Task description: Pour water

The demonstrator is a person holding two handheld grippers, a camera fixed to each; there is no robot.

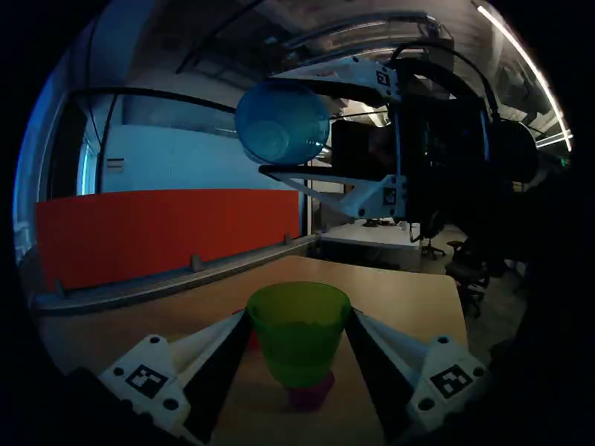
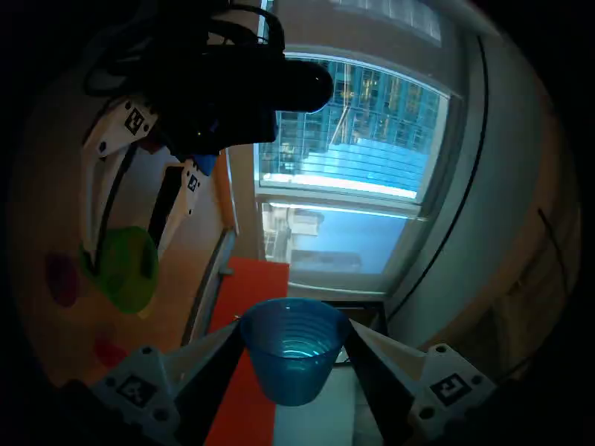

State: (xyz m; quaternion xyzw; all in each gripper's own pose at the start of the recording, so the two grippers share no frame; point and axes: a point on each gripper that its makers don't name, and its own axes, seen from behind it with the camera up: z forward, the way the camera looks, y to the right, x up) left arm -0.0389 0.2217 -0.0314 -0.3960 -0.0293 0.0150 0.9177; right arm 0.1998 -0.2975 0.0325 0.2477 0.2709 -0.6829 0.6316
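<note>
Two plastic cups are facing each other mid-task. The left hand-held gripper point(image 1: 297, 318) is clamping a green cup point(image 1: 299, 338), both fingers pressing on its sides, and is holding it upright over the pale table point(image 1: 387, 290). Whether the green cup's base is resting on the table cannot be told. A magenta object point(image 1: 309, 395), too dim to identify, is lying just beneath it.

High above the green cup and a little beyond it, the right hand-held gripper point(image 2: 294, 325) is gripping a blue cup point(image 2: 292, 357) the same way, fingers closed on its wall. It is holding the blue cup tipped onto its side, with the mouth turned back toward the green cup. In the dim light, it cannot be told whether water is running between them or how much either cup is holding.

The step in hand appears to be the pour itself, with the blue cup tilted but well apart from the green one. The next move is likely calling for the blue cup's lip to come down close over the green cup's mouth. The tilt would then need to deepen slowly, while the left hand-held gripper is keeping the green cup level and steady.
</note>
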